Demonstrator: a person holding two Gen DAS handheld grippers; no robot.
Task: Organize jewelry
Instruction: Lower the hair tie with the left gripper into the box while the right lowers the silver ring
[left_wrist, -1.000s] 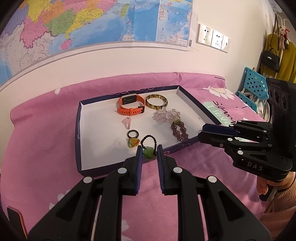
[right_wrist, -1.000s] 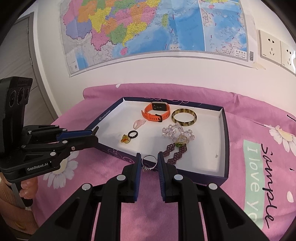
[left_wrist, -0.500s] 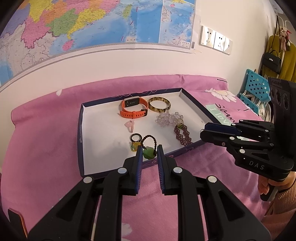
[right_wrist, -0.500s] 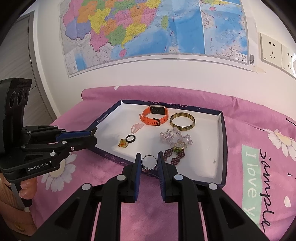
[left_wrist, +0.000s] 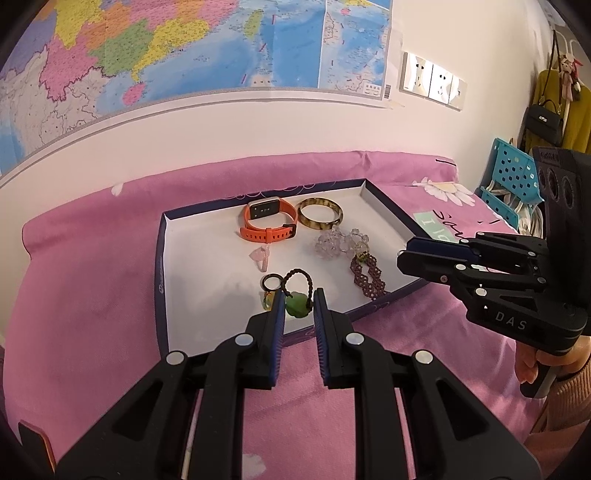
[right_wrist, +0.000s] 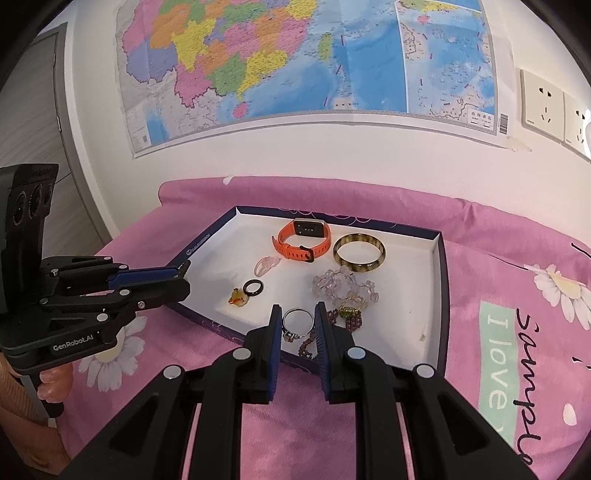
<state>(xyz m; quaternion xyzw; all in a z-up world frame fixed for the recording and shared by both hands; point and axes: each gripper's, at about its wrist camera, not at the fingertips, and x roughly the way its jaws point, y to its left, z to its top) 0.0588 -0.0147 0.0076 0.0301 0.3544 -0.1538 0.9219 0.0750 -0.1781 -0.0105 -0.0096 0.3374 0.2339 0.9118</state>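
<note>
The tray (left_wrist: 159, 266) sits a touch farther off than before. My left tool (left_wrist: 299, 308) grips the green pendant (left_wrist: 297, 305); my right tool (right_wrist: 297, 325) pinches the silver ring (right_wrist: 297, 320), both over the tray's near edge.

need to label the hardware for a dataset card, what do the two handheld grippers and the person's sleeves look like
Both are matte black plastic tools with angular fingers, blue ribbed pads and silver rivets. The left gripper reads "GenRobot.AI" in white on its body; the right gripper reads "DAS". Each carries a black camera block with round lenses and a pistol-style handle. A ribbed tan knit sleeve shows at the right wrist. No cables are visible.
</note>
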